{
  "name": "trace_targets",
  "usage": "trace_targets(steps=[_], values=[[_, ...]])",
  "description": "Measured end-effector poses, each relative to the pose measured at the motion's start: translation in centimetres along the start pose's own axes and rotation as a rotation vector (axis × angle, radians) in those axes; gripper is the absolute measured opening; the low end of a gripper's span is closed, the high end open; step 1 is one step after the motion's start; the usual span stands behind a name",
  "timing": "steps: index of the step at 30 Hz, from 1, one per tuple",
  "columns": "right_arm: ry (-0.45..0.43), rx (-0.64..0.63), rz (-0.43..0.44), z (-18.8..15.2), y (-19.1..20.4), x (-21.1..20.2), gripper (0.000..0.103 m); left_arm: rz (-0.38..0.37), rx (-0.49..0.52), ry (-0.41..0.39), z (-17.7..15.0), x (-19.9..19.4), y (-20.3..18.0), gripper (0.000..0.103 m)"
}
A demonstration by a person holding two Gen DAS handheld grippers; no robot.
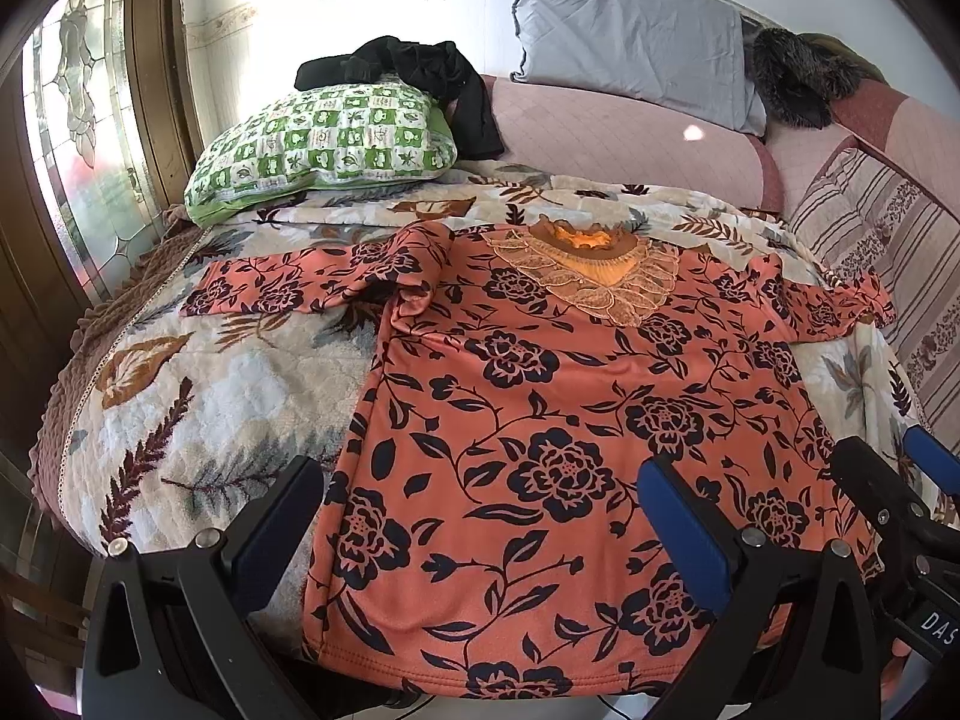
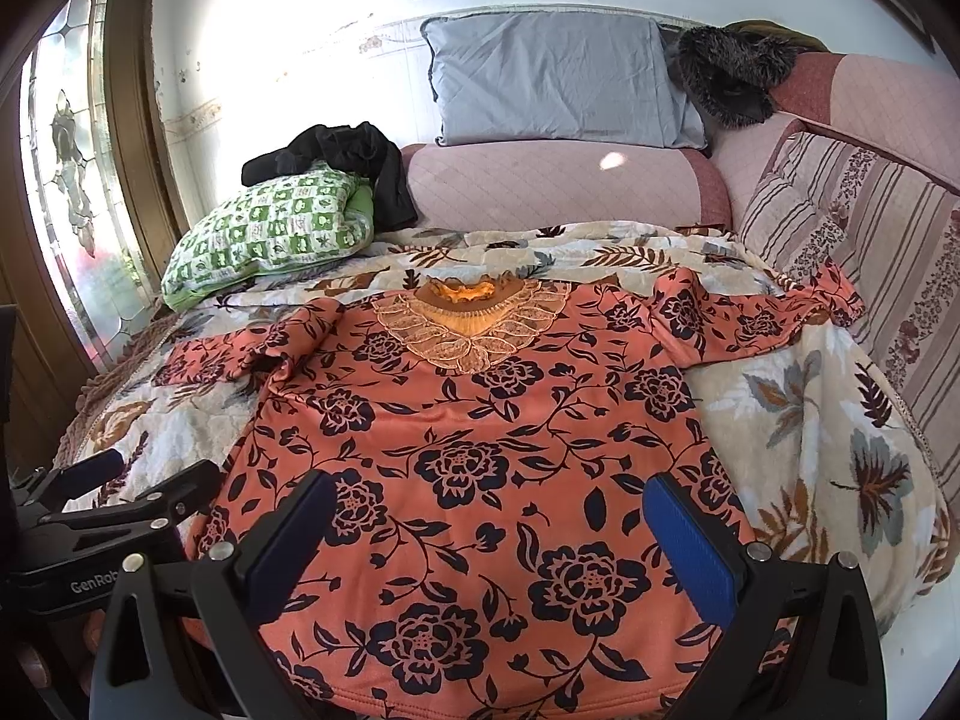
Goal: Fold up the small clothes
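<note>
An orange blouse with dark flowers [image 1: 540, 420] [image 2: 480, 450] lies spread flat, front up, on the leaf-patterned blanket [image 1: 210, 396] [image 2: 810, 420]. Its lace collar [image 1: 591, 276] [image 2: 474, 324] points away from me and both sleeves stretch out sideways. My left gripper [image 1: 480, 480] is open above the hem's left part, holding nothing. My right gripper [image 2: 486, 498] is open above the hem's right part, holding nothing. The right gripper also shows at the right edge of the left wrist view [image 1: 900, 480], and the left gripper at the left edge of the right wrist view [image 2: 144, 480].
A green checked pillow [image 1: 318, 144] [image 2: 264, 234] with a black garment [image 1: 420, 78] [image 2: 348, 162] on it lies at the back left. A grey pillow [image 1: 630, 36] [image 2: 558, 78], pink sofa back [image 1: 630, 144] [image 2: 558, 186] and striped cushion [image 1: 870, 240] [image 2: 852, 228] border the blanket. A glass door [image 1: 72, 138] stands left.
</note>
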State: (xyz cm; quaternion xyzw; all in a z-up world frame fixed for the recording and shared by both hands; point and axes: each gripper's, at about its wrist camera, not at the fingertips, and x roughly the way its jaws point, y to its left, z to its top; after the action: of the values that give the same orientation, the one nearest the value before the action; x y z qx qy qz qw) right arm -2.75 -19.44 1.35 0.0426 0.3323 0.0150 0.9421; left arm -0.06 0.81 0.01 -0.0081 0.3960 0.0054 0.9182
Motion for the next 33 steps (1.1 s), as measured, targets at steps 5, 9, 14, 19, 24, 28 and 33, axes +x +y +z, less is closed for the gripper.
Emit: trace_targets(steps=[5,9,14,19,24,28,33], values=[[0.000,0.001,-0.002,0.0,0.0,0.0,0.103,0.000,0.000,0.000,0.0,0.0,0.0,0.103],[0.000,0.003,0.001,0.0,-0.1,0.1,0.103,0.005,0.001,0.003,0.0,0.1,0.0,0.103],[0.059,0.070,0.098,-0.2,-1.6,1.5,0.103,0.035,-0.032,0.042,0.2,1.9,2.5,0.103],[0.151,0.324,0.246,-0.1,-9.3,4.2,0.103,0.069,-0.244,0.096,1.6,5.7,10.6,0.103],[0.107,0.648,0.298,1.7,-21.8,7.2,0.103,0.207,-0.376,0.118,3.3,10.4,18.2,0.103],[0.000,0.932,0.279,3.3,-33.2,9.9,0.103,0.277,-0.446,0.130,4.1,13.7,22.4,0.103],[-0.083,1.146,0.230,6.0,-44.2,14.5,0.103,0.352,-0.476,0.122,4.7,17.1,24.5,0.103]])
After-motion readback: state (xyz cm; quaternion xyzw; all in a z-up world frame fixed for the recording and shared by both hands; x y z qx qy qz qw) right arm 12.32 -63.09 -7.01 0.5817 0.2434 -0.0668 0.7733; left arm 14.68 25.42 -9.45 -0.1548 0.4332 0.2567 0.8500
